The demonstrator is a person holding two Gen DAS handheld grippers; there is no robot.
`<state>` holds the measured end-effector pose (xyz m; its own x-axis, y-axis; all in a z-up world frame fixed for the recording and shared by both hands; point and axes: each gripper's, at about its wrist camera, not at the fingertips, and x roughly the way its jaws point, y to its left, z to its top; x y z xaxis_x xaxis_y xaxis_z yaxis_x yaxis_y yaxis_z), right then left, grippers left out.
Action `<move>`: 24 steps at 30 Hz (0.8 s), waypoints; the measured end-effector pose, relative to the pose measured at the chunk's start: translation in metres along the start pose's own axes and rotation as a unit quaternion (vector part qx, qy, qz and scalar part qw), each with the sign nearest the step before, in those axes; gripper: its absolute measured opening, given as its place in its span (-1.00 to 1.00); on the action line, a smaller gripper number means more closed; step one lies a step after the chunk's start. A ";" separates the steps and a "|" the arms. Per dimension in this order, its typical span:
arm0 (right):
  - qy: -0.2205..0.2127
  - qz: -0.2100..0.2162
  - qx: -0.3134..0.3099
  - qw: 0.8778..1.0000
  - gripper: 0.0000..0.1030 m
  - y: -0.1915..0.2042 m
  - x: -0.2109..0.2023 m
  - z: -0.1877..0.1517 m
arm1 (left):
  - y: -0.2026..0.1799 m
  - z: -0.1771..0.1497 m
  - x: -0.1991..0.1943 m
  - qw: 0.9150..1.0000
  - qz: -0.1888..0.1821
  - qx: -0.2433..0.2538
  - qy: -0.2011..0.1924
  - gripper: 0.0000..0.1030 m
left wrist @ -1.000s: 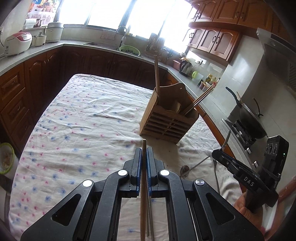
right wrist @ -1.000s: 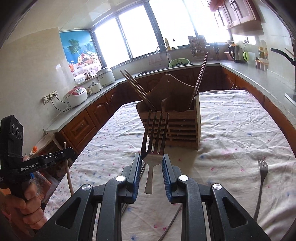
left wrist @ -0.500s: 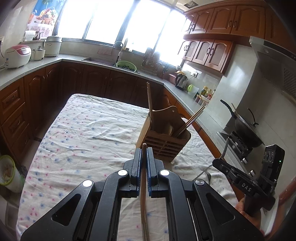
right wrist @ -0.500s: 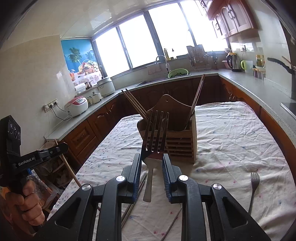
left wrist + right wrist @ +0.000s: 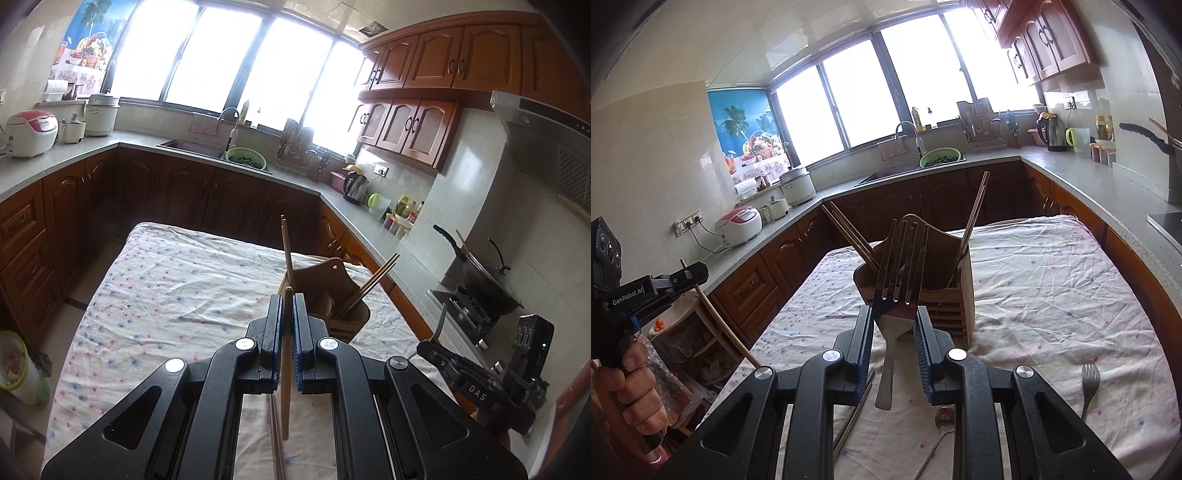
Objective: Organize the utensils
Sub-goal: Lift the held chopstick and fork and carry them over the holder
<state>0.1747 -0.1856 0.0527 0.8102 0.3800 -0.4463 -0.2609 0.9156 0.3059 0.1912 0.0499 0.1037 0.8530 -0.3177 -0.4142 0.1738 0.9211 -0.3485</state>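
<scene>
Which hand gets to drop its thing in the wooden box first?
Probably the right. The right gripper holds its fork upright, directly facing the wooden holder. The left gripper clamps a chopstick, with the holder offset toward its right.

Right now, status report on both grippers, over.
Left gripper shut on wooden chopstick. Right gripper shut on steel fork. Wooden utensil holder ahead, nothing blocking.

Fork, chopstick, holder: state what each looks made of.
Fork: metal, likely stainless steel; grey, shiny, mirrors the window light. Chopstick: wood or bamboo; matte tan, no gloss. Holder: wood, brown with a slatted front; finish looks lightly sealed, hard to tell.
</scene>
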 end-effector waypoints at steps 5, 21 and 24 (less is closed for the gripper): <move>-0.010 -0.005 0.001 1.000 -0.56 -0.005 0.000 0.010 | -0.004 0.012 0.004 1.000 -0.006 -0.001 -0.012 -0.92; -0.039 -0.020 -0.007 0.999 -0.56 -0.013 0.023 0.055 | -0.025 0.071 0.032 0.997 -0.021 0.013 -0.070 -0.92; -0.049 -0.022 -0.008 0.999 -0.56 -0.016 0.030 0.070 | -0.031 0.085 0.037 0.996 -0.021 0.020 -0.090 -0.92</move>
<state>0.2401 -0.1977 0.0934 0.8681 0.3254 -0.3749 -0.2318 0.9335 0.2735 0.2596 0.0287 0.1707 0.9184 -0.3137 -0.2410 0.2273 0.9171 -0.3275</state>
